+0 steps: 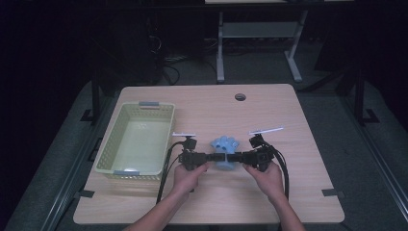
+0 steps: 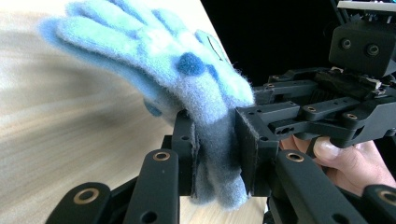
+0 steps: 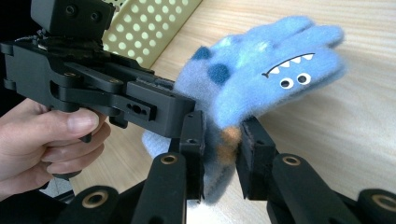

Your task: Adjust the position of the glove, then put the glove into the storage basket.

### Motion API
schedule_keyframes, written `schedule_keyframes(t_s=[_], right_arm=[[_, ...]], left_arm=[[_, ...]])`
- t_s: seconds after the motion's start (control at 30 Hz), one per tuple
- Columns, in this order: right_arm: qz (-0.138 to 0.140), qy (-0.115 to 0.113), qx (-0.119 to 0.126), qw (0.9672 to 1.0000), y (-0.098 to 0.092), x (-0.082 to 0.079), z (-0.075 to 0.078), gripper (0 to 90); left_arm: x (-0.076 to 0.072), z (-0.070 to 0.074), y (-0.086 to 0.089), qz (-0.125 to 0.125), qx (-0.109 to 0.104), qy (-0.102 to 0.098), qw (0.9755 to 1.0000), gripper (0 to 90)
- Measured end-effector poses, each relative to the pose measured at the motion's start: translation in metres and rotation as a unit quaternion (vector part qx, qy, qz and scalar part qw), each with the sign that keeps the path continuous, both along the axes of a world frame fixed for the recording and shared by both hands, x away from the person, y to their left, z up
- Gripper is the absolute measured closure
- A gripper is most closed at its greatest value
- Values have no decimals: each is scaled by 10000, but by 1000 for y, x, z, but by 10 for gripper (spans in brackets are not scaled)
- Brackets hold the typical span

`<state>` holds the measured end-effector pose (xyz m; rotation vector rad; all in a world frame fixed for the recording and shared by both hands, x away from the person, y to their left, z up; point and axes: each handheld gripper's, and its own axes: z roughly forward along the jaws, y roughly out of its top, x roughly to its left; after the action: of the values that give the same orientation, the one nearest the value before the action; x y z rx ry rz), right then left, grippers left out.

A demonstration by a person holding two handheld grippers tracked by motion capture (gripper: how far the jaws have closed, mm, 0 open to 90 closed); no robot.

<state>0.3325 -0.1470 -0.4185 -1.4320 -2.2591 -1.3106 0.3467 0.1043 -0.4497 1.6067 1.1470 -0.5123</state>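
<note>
While the fluffy blue glove [image 1: 224, 150] is held up just over the middle of the table [image 1: 298, 192], it is pinched from both sides at once. The left gripper [image 1: 208, 157] is closed on the glove's cuff, and in the left gripper view the dark cuff cloth [image 2: 219, 154] is squeezed flat between the two black jaws. The right gripper [image 1: 237, 157] is closed on the same cuff from the other side, so the two grippers are pointed at each other with the glove between them.

Because the cuff is gripped at two spots, it seems the opening is being pulled wide or the glove is being straightened out. The glove's fingers [image 3: 299, 32] are left free and are pointed toward the far side of the table. A little monster face with white teeth and round eyes [image 3: 292, 77] is seen on it in the right gripper view.

A pale yellow basket [image 1: 136, 139] with holes in its sides is set on the left part of the table, close to the left hand [image 1: 186, 175]. It is likely kept there so the glove can be dropped in after. It looks bare inside, though the dim high view makes that hard to be sure of. The right hand [image 1: 266, 177] is kept low near the table edge.
</note>
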Motion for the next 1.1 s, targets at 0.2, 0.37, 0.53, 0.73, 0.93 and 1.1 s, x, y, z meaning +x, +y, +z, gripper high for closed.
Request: schedule_keyframes(t_s=[0.2, 0.37, 0.53, 0.73, 0.93, 1.1], right_arm=[[50, -169, 123, 9998, 5, 3, 13, 743], [156, -316, 161, 9993, 15, 5, 30, 743], [176, -426, 208, 9987, 24, 7, 43, 743], [240, -463, 216, 9984, 36, 11, 51, 743], [306, -464, 250, 9981, 47, 16, 55, 743], [344, -475, 266, 9979, 55, 18, 58, 743]], left_arm=[[0, 18, 9, 72, -61, -173, 9998, 701], [-1, 35, 21, 119, -95, -322, 9994, 701], [3, 47, 31, 81, -141, -442, 9989, 702], [4, 54, 44, 143, -150, -495, 9986, 701], [5, 57, 56, 188, -210, -451, 9986, 703], [6, 60, 65, 208, -212, -487, 9984, 705]])
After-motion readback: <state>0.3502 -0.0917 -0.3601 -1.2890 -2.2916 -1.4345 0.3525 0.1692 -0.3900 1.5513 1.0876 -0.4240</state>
